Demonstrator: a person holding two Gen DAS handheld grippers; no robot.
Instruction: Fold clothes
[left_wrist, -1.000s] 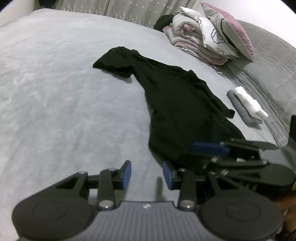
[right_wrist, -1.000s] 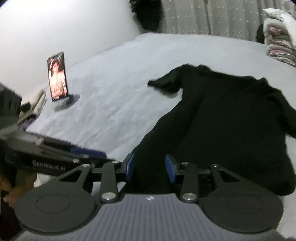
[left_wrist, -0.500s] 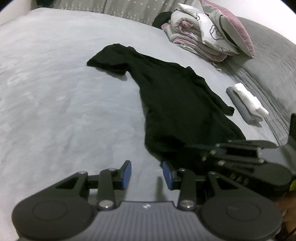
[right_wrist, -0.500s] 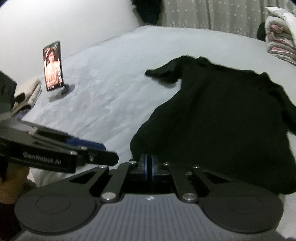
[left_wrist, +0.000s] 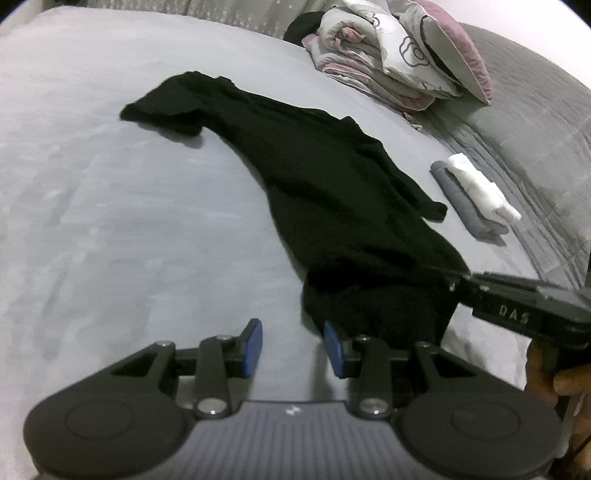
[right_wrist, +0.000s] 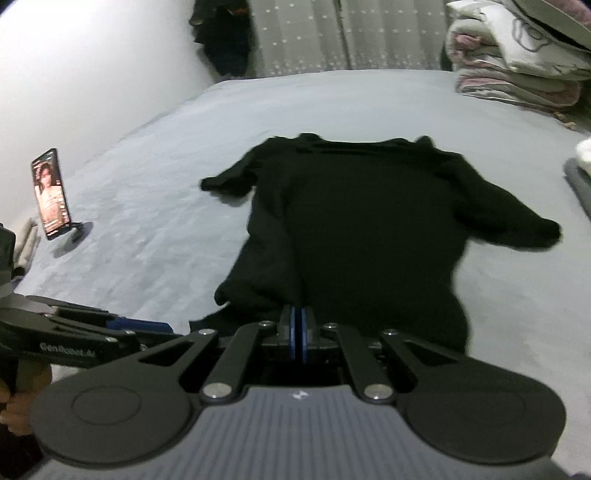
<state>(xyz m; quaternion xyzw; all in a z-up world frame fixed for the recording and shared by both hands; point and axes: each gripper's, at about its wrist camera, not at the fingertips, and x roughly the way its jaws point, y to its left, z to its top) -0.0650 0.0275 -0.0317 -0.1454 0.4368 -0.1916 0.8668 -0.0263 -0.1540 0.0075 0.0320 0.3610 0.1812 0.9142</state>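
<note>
Grey bedding covers the wide bed (left_wrist: 110, 221) from the near edge to the far wall. Nearest, the left hand-held gripper (left_wrist: 291, 343) hangs over bare sheet with its blue pads spread and nothing between them; the right-hand pad sits just beside the bunched hem of the black T-shirt (right_wrist: 369, 229). The right hand-held gripper (right_wrist: 297, 334) has its pads pressed together on that near hem, pinching the cloth at its lower edge, and a hand (left_wrist: 546, 373) grips its handle at the right of the left wrist view. From there the shirt lies on the sheet, hem toward the near edge, collar away, both short sleeves out to the sides, with the left part of the hem rumpled. Off to the left a phone (right_wrist: 51, 194) stands upright on a small stand, its screen lit. To the right of the shirt, apart from its sleeve, a folded white garment (left_wrist: 480, 188) rests on a folded grey garment (left_wrist: 461, 206). Farther back a stack of folded quilts (left_wrist: 380, 70) sits by the headboard, a pillow (left_wrist: 454, 48) leaning on it
</note>
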